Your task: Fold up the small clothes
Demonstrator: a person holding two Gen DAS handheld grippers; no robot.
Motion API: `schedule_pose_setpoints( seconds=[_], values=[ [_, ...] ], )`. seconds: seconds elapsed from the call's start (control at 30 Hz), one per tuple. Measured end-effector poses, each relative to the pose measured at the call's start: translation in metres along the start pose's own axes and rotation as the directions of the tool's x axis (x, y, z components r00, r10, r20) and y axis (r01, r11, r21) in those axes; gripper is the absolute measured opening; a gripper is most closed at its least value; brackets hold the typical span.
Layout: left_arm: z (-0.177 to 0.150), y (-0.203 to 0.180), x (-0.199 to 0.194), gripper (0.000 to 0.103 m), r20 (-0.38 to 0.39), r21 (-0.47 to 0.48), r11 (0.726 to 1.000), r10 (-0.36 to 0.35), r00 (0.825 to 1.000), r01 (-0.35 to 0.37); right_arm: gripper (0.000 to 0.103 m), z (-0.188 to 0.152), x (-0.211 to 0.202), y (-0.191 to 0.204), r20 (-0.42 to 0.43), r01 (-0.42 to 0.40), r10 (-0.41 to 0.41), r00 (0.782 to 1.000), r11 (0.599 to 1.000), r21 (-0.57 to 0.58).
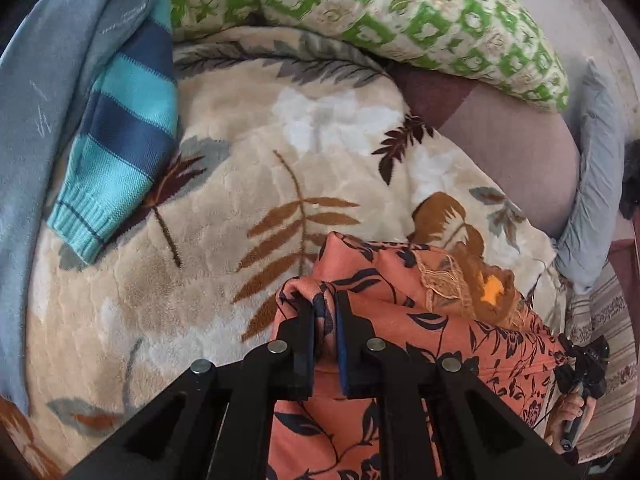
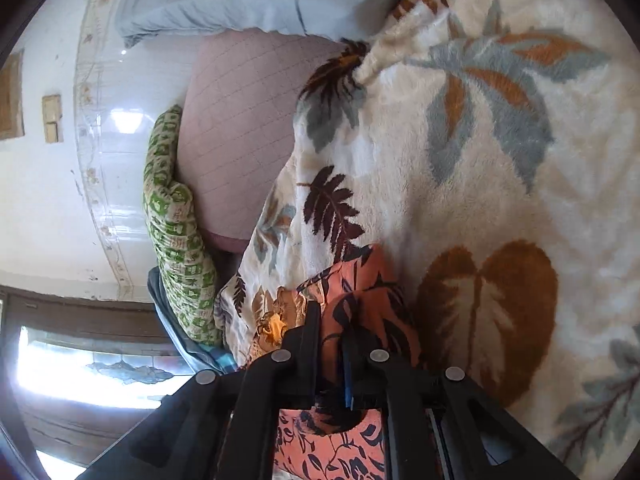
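Observation:
An orange garment with a dark floral print [image 1: 404, 320] lies bunched on the cream leaf-patterned blanket [image 1: 240, 184]. My left gripper [image 1: 325, 304] is shut on a fold of its cloth, which bulges up between the black fingers. In the right wrist view the same orange garment [image 2: 360, 280] is pinched in my right gripper [image 2: 330, 320], also shut on its cloth. The right gripper with the hand holding it [image 1: 580, 368] shows at the right edge of the left wrist view. An embroidered patch with a yellow spot [image 1: 492, 290] sits on the garment.
A striped blue and teal knitted sleeve [image 1: 120, 136] lies at the left beside a light blue cloth [image 1: 36, 120]. A green-patterned pillow [image 1: 400, 12] and a mauve cushion [image 1: 512, 148] lie at the back. A tiled wall [image 2: 52, 184] and a door [image 2: 80, 360] show at the right wrist view's left.

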State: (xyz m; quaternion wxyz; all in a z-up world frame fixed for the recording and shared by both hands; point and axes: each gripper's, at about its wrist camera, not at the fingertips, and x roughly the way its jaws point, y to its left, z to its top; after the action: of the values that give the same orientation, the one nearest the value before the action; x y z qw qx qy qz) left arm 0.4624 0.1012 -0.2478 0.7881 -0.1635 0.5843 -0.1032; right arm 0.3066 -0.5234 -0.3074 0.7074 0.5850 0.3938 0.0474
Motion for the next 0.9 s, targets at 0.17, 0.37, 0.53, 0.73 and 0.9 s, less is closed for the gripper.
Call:
schedule_pose_setpoints(
  seconds=[0.17, 0.37, 0.53, 0.73, 0.9],
  values=[
    [-0.012, 0.021, -0.017, 0.021, 0.155, -0.069, 0.988, -0.124, 0.98, 0.136, 0.013, 0.014, 0.016, -0.022, -0.017, -0.029, 0.03, 0.999, 0.999, 0.029],
    [-0.049, 0.034, -0.099, 0.086, 0.475, -0.166, 0.97, -0.081, 0.876, 0.18, 0.072, 0.005, -0.041, -0.022, 0.18, -0.077, 0.073, 0.981, 0.997, 0.013],
    [-0.118, -0.003, -0.108, 0.086, 0.451, -0.115, 0.993, 0.04, 0.892, 0.014, 0.073, -0.033, -0.054, 0.034, 0.177, 0.058, -0.024, 0.984, 0.981, -0.187],
    [-0.166, -0.033, -0.048, 0.086, 0.288, -0.052, 0.998, 0.058, 0.956, -0.045, 0.063, -0.13, 0.039, 0.094, -0.019, 0.244, -0.289, 0.957, 0.84, -0.484],
    [-0.169, -0.04, -0.024, 0.086, 0.339, 0.04, 0.974, 0.197, 0.92, -0.224, 0.054, -0.187, 0.132, 0.097, -0.084, 0.325, -0.484, 0.871, 0.697, -0.639]
  ],
)
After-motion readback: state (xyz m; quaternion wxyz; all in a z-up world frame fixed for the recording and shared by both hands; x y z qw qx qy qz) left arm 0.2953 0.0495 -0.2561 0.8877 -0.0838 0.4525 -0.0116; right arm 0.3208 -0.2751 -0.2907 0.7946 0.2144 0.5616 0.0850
